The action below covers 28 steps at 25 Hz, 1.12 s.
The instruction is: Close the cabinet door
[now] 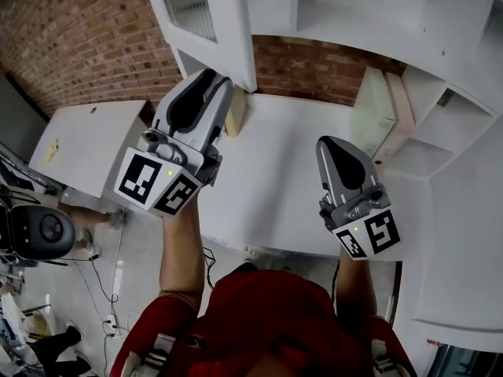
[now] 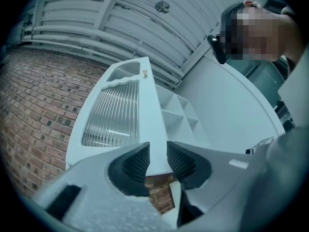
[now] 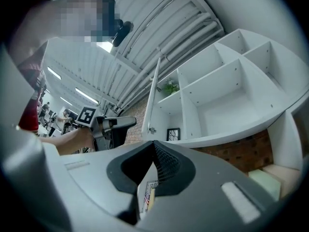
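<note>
Left tongs (image 2: 158,161): squeezing the bottom edge of the door (image 2: 145,110), top middle of the head view.
Right tongs (image 3: 154,153): shut tight, holding nothing, at the middle right over the desk (image 1: 291,179).
Door: white with ribbed glass, swung open.
Cabinet (image 1: 377,14): white shelves, upper right.
Wall (image 1: 86,38): red brick, upper left.
</note>
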Each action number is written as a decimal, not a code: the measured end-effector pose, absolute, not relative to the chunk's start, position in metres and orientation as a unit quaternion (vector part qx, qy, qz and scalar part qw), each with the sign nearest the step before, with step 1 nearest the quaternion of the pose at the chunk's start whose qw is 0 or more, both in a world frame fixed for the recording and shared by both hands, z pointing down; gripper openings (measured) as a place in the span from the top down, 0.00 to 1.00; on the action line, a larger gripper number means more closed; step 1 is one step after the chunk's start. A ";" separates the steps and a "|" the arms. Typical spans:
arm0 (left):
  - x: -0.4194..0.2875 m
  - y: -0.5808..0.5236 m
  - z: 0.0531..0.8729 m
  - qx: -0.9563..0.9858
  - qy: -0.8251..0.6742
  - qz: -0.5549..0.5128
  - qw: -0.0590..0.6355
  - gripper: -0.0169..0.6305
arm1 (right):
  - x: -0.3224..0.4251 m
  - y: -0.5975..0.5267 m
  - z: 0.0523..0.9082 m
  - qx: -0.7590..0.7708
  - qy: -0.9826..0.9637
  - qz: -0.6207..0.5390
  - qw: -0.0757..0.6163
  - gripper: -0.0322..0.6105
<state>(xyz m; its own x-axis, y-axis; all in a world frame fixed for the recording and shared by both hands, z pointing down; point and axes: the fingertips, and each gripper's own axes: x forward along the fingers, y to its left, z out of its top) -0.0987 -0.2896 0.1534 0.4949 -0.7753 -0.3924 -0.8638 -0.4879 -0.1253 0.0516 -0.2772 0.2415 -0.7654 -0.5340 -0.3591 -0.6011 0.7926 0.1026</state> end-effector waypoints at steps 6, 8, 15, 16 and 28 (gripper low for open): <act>-0.096 -0.321 0.158 -0.861 0.471 0.137 0.134 0.95 | 0.055 -0.290 0.241 -0.329 0.926 0.108 0.154 0.93; -0.095 -0.329 0.160 -0.864 0.469 0.129 0.133 0.97 | 0.052 -0.293 0.241 -0.335 0.923 0.108 0.153 0.93; -0.093 -0.350 0.162 -0.868 0.463 0.115 0.138 0.97 | 0.046 -0.303 0.247 -0.352 0.918 0.107 0.146 0.93; -0.093 -0.355 0.162 -0.869 0.463 0.112 0.138 0.97 | 0.046 -0.304 0.247 -0.354 0.917 0.108 0.147 0.93; -0.080 -0.399 0.167 -0.874 0.455 0.099 0.138 0.97 | 0.056 -0.319 0.245 -0.387 0.902 0.119 0.148 0.93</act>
<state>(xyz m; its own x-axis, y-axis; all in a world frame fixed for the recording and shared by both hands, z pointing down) -0.0795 -0.3988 0.1670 0.5657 -0.7686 -0.2987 -0.8232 -0.5471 -0.1515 0.0560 -0.3186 0.2446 -0.6557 -0.6635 -0.3602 -0.7343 0.6714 0.1001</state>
